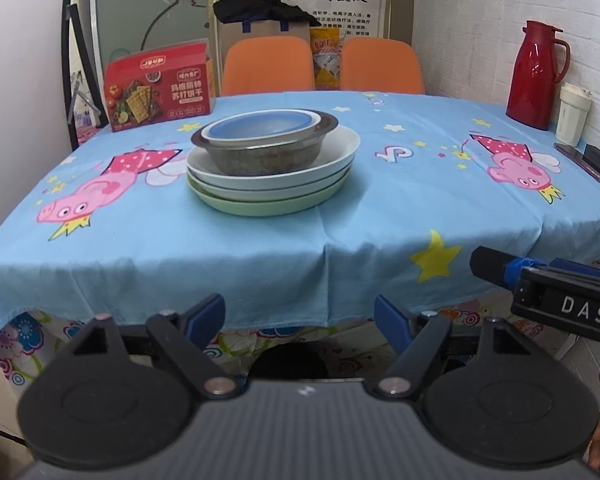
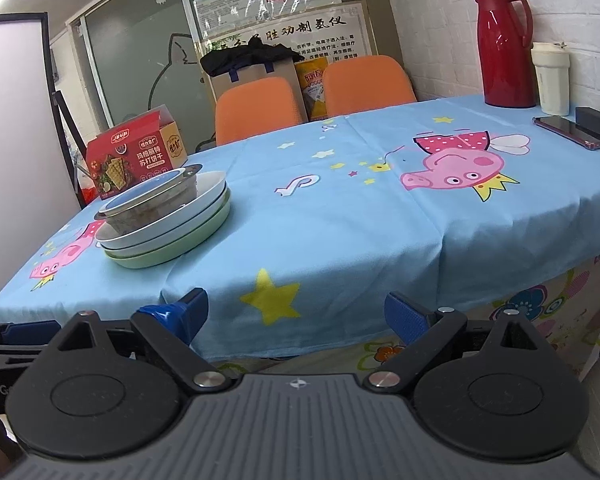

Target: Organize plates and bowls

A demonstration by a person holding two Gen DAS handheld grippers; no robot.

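Left wrist view
- Stack of dishes (image 1: 272, 168): centre of the table, on the blue cartoon tablecloth (image 1: 260, 248). Bottom to top: green plate (image 1: 260, 205), two white plates (image 1: 276, 178), steel bowl (image 1: 266, 156), blue-lined bowl (image 1: 260, 128) nested inside.
- Surroundings: red cracker box (image 1: 158, 86) at far left; two orange chairs (image 1: 268, 65) behind the table; red thermos (image 1: 536, 74), white cup (image 1: 574, 114) and phone (image 1: 584, 162) at far right. Nothing lies between stack and tongs.
- Left gripper (image 1: 300, 316): short of the table's near edge, blue pads apart, nothing between them.

Right wrist view
- Stack of dishes (image 2: 164, 220): left part of the table, same order.
- Surroundings: cracker box (image 2: 136, 156) just behind the stack; thermos (image 2: 504, 44), cup (image 2: 550, 78), phone (image 2: 572, 132) at far right.
- Right gripper (image 2: 296, 312): below the near table edge, jaws opening, nothing held; tablecloth hem hangs in the gap.
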